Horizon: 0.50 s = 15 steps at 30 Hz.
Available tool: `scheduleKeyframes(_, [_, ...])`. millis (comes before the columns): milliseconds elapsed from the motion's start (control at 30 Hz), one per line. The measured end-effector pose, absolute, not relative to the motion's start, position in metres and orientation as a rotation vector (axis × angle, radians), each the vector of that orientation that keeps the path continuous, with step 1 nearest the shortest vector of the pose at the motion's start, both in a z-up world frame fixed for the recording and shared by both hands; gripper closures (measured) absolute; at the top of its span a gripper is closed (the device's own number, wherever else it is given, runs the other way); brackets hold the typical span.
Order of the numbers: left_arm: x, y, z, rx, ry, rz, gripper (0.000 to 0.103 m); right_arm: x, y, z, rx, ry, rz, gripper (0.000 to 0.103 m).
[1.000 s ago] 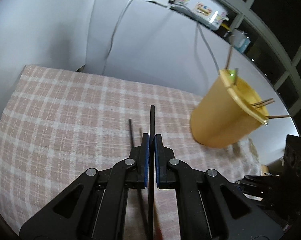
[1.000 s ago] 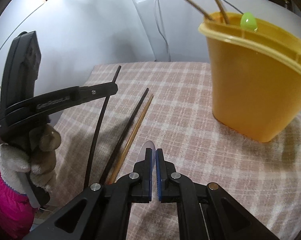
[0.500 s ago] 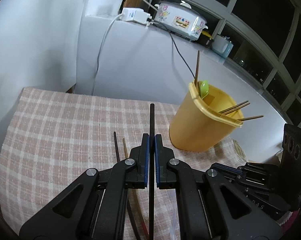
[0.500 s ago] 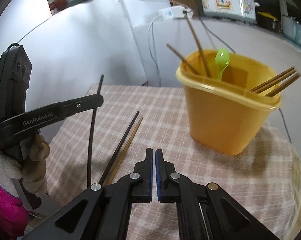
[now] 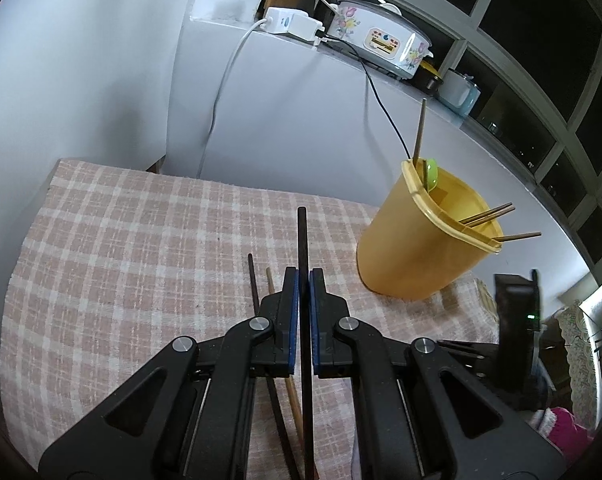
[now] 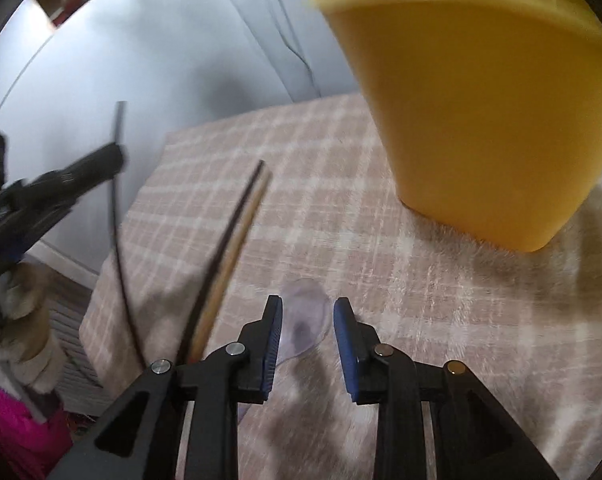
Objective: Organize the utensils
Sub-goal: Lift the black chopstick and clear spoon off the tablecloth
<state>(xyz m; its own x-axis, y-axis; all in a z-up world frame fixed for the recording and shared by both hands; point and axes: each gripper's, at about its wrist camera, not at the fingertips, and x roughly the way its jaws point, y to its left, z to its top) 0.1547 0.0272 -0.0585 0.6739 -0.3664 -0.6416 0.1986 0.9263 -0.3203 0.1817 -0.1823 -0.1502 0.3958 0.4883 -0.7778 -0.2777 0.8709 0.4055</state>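
My left gripper [image 5: 304, 276] is shut on a black chopstick [image 5: 302, 240] that points forward above the checked cloth [image 5: 141, 260]. Beneath it a dark chopstick [image 5: 253, 276] and a wooden chopstick [image 5: 270, 282] lie side by side. To the right stands the yellow cup [image 5: 413, 256], holding a green spoon [image 5: 433, 170] and several chopsticks. My right gripper [image 6: 308, 306] hangs low over the cloth near the cup [image 6: 481, 120]. Its jaws are opening, and a clear plastic spoon [image 6: 305, 320] lies on the cloth between them, untouched by the pads. The view is blurred.
A flowered rice cooker [image 5: 381, 40] and a white power adapter [image 5: 289, 26] with cables sit on the ledge behind the table. The cloth ends at the left and far edges. A gloved hand with a pink sleeve [image 6: 17, 420] holds the left gripper.
My right gripper has dropped toward the cloth, closer to the yellow cup, and its jaws have parted over the clear spoon. The left gripper keeps its hold on the black chopstick.
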Motion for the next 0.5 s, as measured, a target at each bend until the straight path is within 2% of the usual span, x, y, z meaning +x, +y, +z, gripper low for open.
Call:
scheduleKeyframes(67, [0.155, 0.028, -0.059, -0.233, 0.77, -0.32, 0.101, 0.183, -0.18, -0.154, 0.221, 1.064, 0.492, 0.081])
scheduleKeyframes(167, [0.156, 0.028, -0.06, -0.241, 0.775, -0.319, 0.101, 0.184, -0.173, -0.158, 0.206, 1.06, 0.515, 0.099])
scheduleKeyframes(500, [0.154, 0.024, -0.046, -0.248, 0.738, -0.34, 0.101, 0.162, -0.176, -0.111, 0.114, 0.931, 0.467, 0.103])
